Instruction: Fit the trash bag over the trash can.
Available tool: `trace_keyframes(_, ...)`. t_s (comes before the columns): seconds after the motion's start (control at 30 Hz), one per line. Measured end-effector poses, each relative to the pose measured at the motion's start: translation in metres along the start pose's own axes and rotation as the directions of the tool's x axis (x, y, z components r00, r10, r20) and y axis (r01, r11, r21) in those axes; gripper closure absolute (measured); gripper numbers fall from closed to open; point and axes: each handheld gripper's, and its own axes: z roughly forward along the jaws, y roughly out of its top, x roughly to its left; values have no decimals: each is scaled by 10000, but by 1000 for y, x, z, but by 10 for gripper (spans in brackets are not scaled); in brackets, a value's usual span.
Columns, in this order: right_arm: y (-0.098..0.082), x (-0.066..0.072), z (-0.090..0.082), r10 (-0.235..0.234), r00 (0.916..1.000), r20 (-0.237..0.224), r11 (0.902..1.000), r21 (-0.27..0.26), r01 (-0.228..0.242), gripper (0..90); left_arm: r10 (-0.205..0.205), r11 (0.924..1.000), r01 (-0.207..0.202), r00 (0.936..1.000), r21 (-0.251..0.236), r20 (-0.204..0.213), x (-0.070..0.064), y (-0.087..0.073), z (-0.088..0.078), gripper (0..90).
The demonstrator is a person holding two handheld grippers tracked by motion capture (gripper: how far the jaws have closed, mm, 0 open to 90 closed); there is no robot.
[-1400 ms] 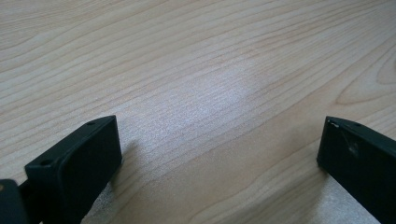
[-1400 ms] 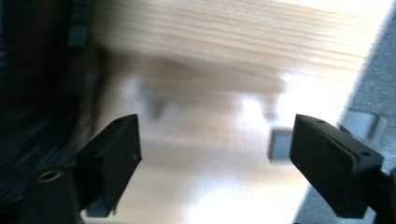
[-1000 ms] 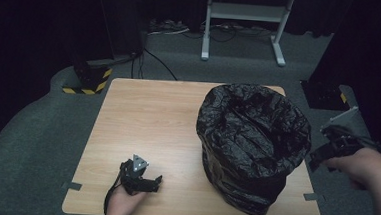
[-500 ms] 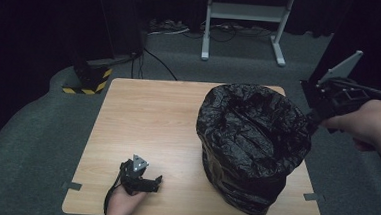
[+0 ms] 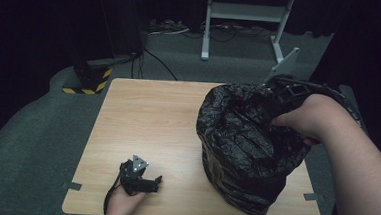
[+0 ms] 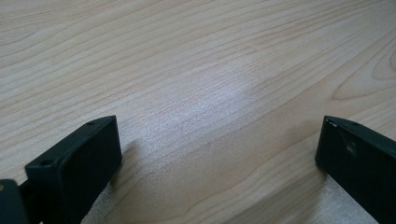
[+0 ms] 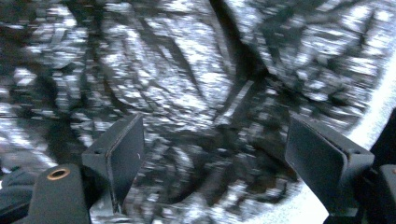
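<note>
A black crinkled plastic bag (image 5: 246, 141) stands upright on the right half of the wooden table (image 5: 148, 115), its mouth open at the top. My right gripper (image 5: 279, 93) hovers over the far right rim of the bag, its grey plate sticking up. In the right gripper view its jaws stand open (image 7: 215, 154) with blurred shiny bag plastic (image 7: 187, 70) beyond them and nothing between the pads. My left gripper (image 5: 141, 177) rests on the table near the front left edge. In the left gripper view it is open (image 6: 219, 154) over bare wood (image 6: 196, 70).
On the floor behind the table stand a white metal frame (image 5: 244, 13) and a yellow-and-black striped block (image 5: 87, 83) at the far left, with cables (image 5: 168, 28) between them. Grey carpet (image 5: 37, 128) surrounds the table.
My right hand has risen from beside the table's right edge and swung left, over the bag's rim. The left gripper has stayed put.
</note>
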Motion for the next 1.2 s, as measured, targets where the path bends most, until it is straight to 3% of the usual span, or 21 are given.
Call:
trace_keyframes(0.17, 7, 29, 4, -543, 9985, -96, 9984, 123, 544, 201, -44, 10000, 44, 10000, 1, -10, 0, 0, 0, 6)
trace_keyframes(0.37, 13, 47, 15, -836, 9963, -210, 9962, 243, 841, 202, -58, 10000, 58, 10000, -1, -10, 0, 0, 0, 6)
trace_keyframes(0.57, 18, 59, 50, -1115, 9923, -534, 9903, 779, 1154, 206, -52, 10000, 52, 10000, -6, -11, 0, 0, 0, 6)
trace_keyframes(0.9, 22, 64, 109, -1167, 9897, -835, 9786, 1605, 1289, 210, -61, 10000, 61, 10000, -3, -18, 0, 0, 0, 6)
trace_keyframes(1.2, 23, 64, 126, -1214, 9884, -914, 9752, 1747, 1359, 210, -61, 10000, 61, 10000, 1, -15, 0, 0, 0, 6)
